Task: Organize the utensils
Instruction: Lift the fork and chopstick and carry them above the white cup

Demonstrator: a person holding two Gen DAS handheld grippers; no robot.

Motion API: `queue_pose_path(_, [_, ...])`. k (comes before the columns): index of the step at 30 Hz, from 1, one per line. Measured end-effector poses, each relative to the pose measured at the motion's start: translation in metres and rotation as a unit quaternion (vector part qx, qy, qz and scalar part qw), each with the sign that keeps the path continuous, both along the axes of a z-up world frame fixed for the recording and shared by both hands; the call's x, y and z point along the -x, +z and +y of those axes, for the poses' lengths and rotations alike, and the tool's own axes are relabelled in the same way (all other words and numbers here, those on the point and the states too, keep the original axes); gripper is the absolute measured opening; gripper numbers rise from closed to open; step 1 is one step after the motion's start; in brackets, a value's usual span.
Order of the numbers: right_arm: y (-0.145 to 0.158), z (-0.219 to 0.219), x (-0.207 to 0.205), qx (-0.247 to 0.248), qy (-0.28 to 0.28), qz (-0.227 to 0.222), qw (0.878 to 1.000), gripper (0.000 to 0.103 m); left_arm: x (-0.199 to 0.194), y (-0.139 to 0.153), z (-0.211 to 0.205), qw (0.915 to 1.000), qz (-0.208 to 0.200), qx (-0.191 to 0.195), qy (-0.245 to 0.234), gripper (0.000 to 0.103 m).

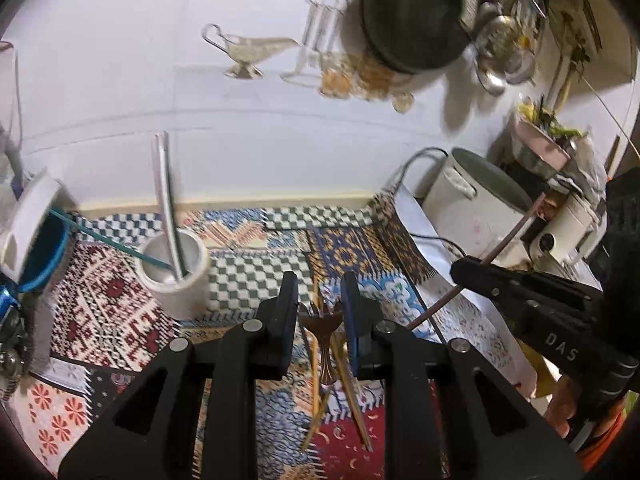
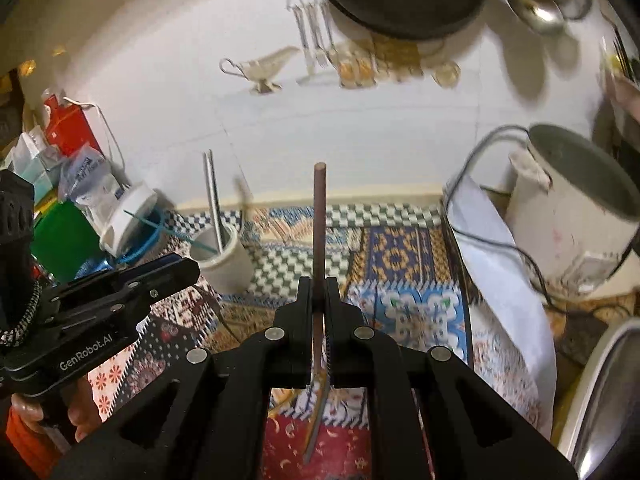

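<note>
In the left wrist view my left gripper is shut on a small brown fork, tines pointing away, handle toward the camera. Beneath it several wooden chopsticks lie on the patterned cloth. A white cup to the left holds metal sticks and a teal stick. My right gripper is shut on a utensil with a long brown handle standing upright, its lower end hanging below the jaws. The right gripper is level with the left gripper, each beside the other. The white cup stands ahead to the left.
A white rice cooker with a cord stands at the right, a steel sink rim nearer. A black pan and ladles hang on the white wall. Boxes, bags and a green tub crowd the left side.
</note>
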State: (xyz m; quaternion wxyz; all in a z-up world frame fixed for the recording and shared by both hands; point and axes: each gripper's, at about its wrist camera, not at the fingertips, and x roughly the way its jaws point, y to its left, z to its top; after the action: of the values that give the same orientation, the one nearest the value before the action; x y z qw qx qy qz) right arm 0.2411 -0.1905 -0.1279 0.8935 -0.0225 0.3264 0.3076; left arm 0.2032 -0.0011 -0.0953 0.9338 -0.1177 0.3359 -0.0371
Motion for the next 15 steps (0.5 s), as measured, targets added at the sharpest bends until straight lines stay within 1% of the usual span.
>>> queue_pose_path(8, [0.026, 0.036, -0.008, -0.011, 0.048, -0.031, 0.998, 0.005, 0.002, 0.024, 0.045, 0.9983, -0.023, -0.009, 0.053, 0.02])
queue_pose_path(11, [0.034, 0.05, -0.012, -0.016, 0.066, -0.041, 0.997, 0.005, 0.003, 0.035, 0.063, 0.9965, -0.033, -0.015, 0.076, 0.02])
queue_pose_path(15, [0.042, 0.071, -0.019, -0.022, 0.089, -0.051, 0.994, 0.005, 0.002, 0.045, 0.087, 0.9935, -0.042, -0.011, 0.105, 0.02])
